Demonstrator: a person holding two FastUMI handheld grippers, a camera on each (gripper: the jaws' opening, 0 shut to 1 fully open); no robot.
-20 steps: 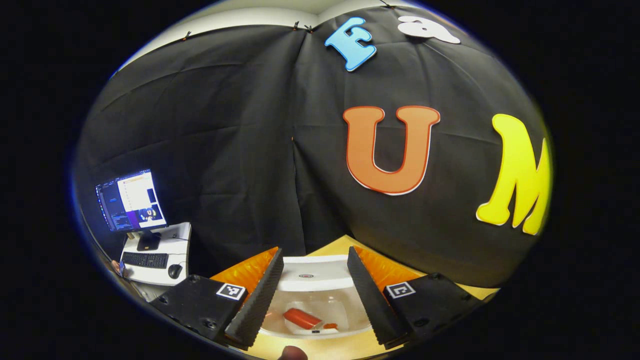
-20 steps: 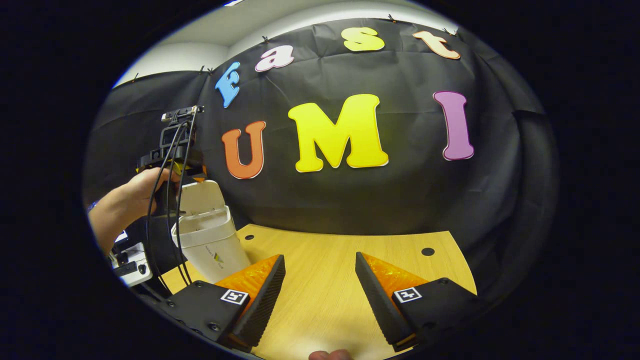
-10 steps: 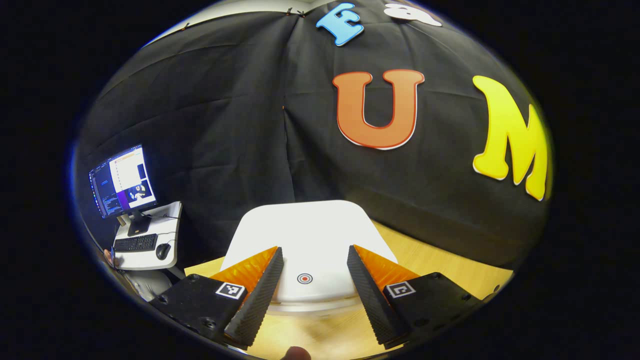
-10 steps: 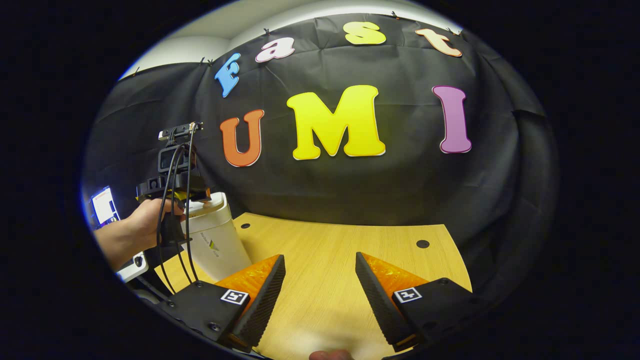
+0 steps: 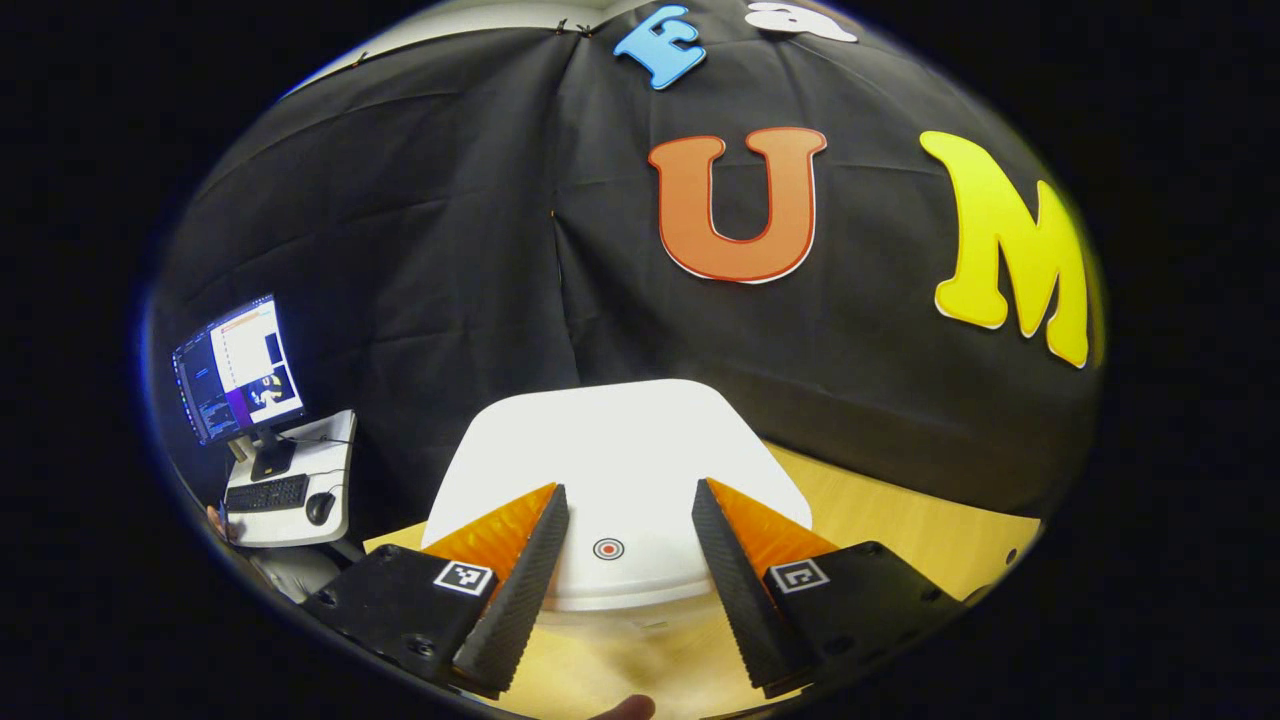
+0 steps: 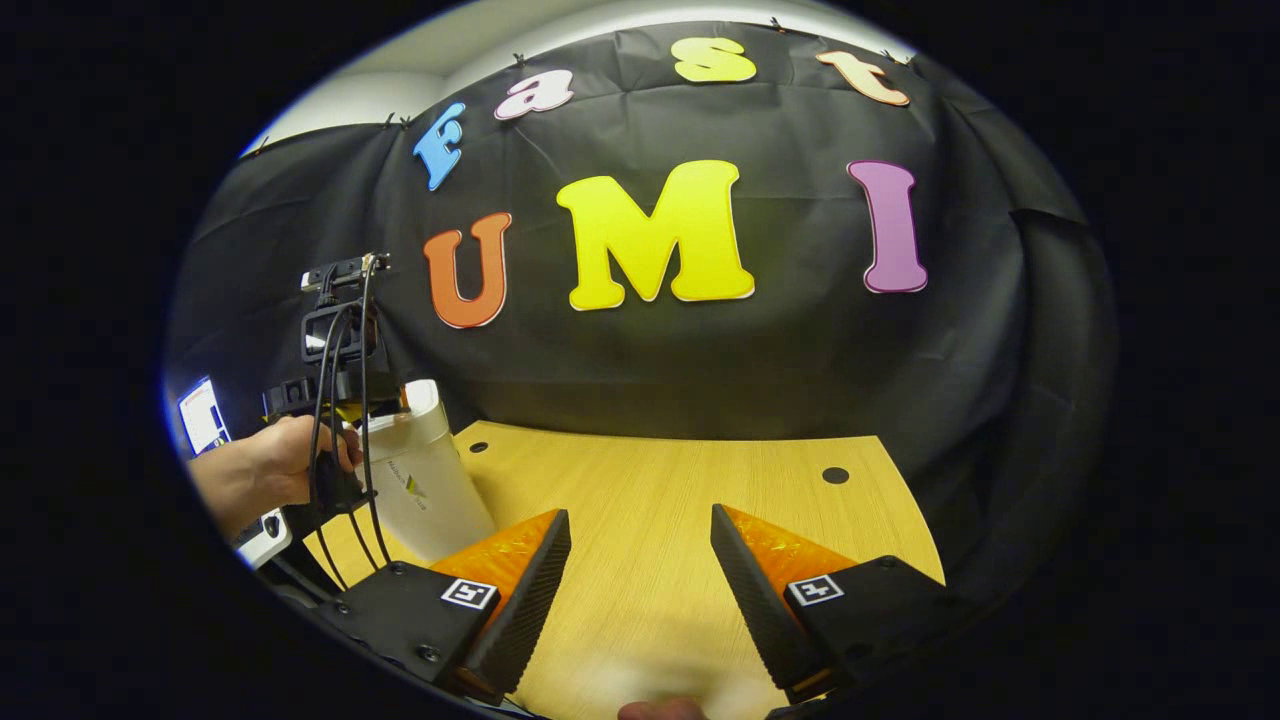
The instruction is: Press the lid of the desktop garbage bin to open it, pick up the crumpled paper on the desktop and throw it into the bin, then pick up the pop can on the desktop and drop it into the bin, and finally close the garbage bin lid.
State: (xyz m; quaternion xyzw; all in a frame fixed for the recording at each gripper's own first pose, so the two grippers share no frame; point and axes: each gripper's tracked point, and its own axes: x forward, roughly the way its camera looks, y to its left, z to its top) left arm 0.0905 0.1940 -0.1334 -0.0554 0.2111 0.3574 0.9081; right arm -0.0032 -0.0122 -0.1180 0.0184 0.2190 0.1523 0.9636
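My left tongs [image 5: 620,540] stand apart over the bin's shut lid [image 5: 610,455], its round mark between the tips. My right tongs [image 6: 640,560] are apart too, over bare table [image 6: 660,500]; the bin [image 6: 425,480] stands well off to their left, a hand [image 6: 275,470] beside it.

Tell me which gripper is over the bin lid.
The left gripper: its open fingers straddle the white lid. The right gripper has only bare table ahead.

Left gripper view close above the bin lid [image 5: 610,450]; right gripper view farther back, sharing bin [image 6: 425,480] and table [image 6: 680,520].
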